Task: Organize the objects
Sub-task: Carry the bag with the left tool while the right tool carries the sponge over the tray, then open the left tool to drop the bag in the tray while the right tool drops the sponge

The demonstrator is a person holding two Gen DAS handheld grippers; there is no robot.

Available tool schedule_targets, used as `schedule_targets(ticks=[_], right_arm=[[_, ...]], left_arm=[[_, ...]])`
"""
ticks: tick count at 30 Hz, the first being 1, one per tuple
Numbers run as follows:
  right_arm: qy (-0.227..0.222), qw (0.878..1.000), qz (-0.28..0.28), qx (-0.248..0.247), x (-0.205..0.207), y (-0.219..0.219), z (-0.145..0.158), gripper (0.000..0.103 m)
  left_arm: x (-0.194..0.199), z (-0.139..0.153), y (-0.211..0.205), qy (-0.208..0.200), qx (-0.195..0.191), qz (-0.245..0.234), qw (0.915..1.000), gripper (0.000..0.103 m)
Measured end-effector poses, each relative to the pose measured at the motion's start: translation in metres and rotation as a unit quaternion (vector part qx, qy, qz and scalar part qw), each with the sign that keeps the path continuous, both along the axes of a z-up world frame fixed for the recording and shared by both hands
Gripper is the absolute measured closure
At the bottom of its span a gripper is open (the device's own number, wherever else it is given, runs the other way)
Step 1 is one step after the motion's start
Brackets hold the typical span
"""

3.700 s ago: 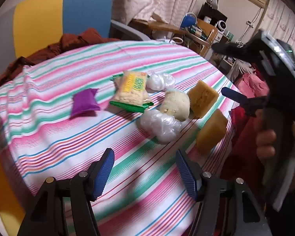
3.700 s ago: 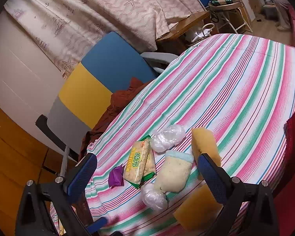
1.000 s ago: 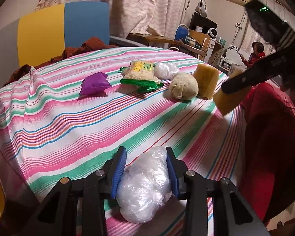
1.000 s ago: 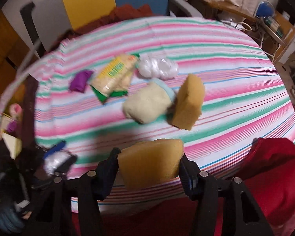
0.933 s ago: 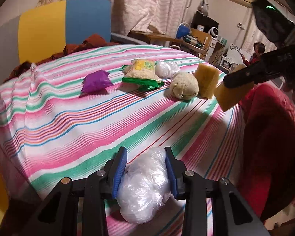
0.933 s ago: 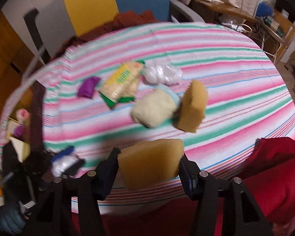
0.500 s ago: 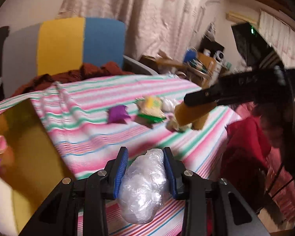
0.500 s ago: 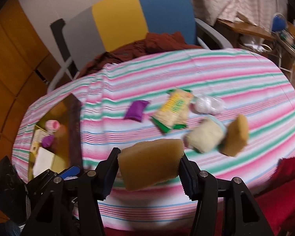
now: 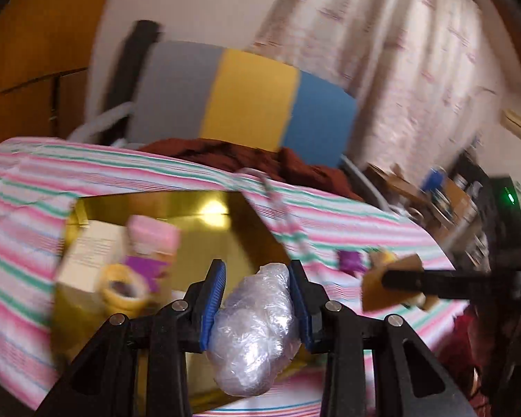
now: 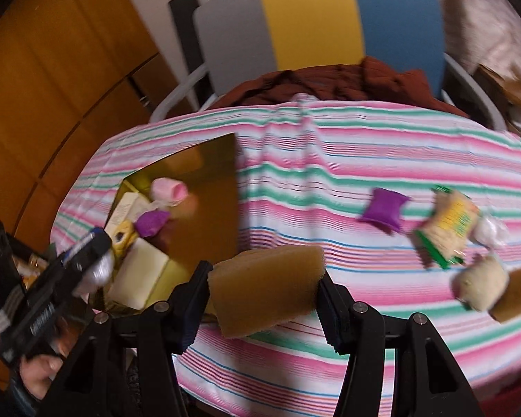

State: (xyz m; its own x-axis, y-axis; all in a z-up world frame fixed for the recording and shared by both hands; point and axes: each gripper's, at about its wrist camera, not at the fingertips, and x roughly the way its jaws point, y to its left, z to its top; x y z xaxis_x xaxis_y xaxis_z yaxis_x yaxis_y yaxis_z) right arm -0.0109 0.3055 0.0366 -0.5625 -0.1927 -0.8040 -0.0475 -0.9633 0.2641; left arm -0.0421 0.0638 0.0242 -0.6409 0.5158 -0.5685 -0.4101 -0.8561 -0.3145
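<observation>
The plastic bundle point(image 9: 255, 330), pinched between the left gripper's point(image 9: 257, 307) fingers, has swung from over the striped cloth to the gold box's point(image 9: 205, 208) near rim. The right gripper point(image 10: 264, 295), clamped on a sponge point(image 10: 265, 290), has followed and now hangs just right of the box. Both loads look about ready to drop in. Already inside the box: a pink roll point(image 10: 168, 189), a purple pouch point(image 10: 153, 224), a white carton point(image 10: 140, 272). Well right of the box, another purple pouch point(image 10: 383, 210), a snack pack point(image 10: 448, 229) and a second sponge point(image 10: 514, 293) are left on the cloth.

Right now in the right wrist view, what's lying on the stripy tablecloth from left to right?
Shiny gold box → purple packet → yellow-green snack bag → clear plastic bundle → tan sponge block.
</observation>
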Motion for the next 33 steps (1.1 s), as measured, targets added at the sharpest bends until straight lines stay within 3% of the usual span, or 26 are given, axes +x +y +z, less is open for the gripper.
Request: schedule_targets(ticks=[6,9,11,12,14,15,19,25,33], right_arm=[[0.002,1.0,0.006,0.023,-0.038,-0.034,0.002,0.043],[0.015,1.0,0.012,0.011,-0.056,-0.051,0.006,0.038],[0.026,1.0,0.013,-0.005,-0.064,-0.06,0.008,0.006],[0.034,0.999,0.01,-0.007,-0.064,-0.062,0.009,0.001],[0.038,0.999,0.01,-0.012,-0.065,-0.066,0.009,0.0],[0.034,0.999,0.009,-0.014,-0.064,-0.067,0.006,0.0],[0.018,1.0,0.002,-0.014,-0.057,-0.065,-0.007,0.0],[0.009,1.0,-0.008,-0.016,-0.038,-0.065,-0.025,0.0],[0.053,0.997,0.002,0.054,-0.016,-0.088,-0.021,0.0]], left_arm=[[-0.012,-0.013,-0.051,-0.011,-0.03,0.086,0.9958,0.066],[-0.021,-0.025,-0.065,-0.027,-0.043,0.113,0.9923,0.064],[-0.026,-0.032,-0.07,-0.039,-0.055,0.128,0.9895,0.049],[-0.027,-0.034,-0.073,-0.044,-0.054,0.128,0.9893,0.044],[-0.027,-0.039,-0.076,-0.049,-0.051,0.128,0.9893,0.025],[-0.026,-0.041,-0.078,-0.049,-0.053,0.132,0.9887,0.023],[-0.022,-0.042,-0.081,-0.047,-0.057,0.141,0.9873,0.023],[-0.009,-0.026,-0.079,-0.013,-0.072,0.141,0.9873,0.023],[0.01,-0.009,-0.062,0.029,-0.115,0.132,0.9841,0.023]])
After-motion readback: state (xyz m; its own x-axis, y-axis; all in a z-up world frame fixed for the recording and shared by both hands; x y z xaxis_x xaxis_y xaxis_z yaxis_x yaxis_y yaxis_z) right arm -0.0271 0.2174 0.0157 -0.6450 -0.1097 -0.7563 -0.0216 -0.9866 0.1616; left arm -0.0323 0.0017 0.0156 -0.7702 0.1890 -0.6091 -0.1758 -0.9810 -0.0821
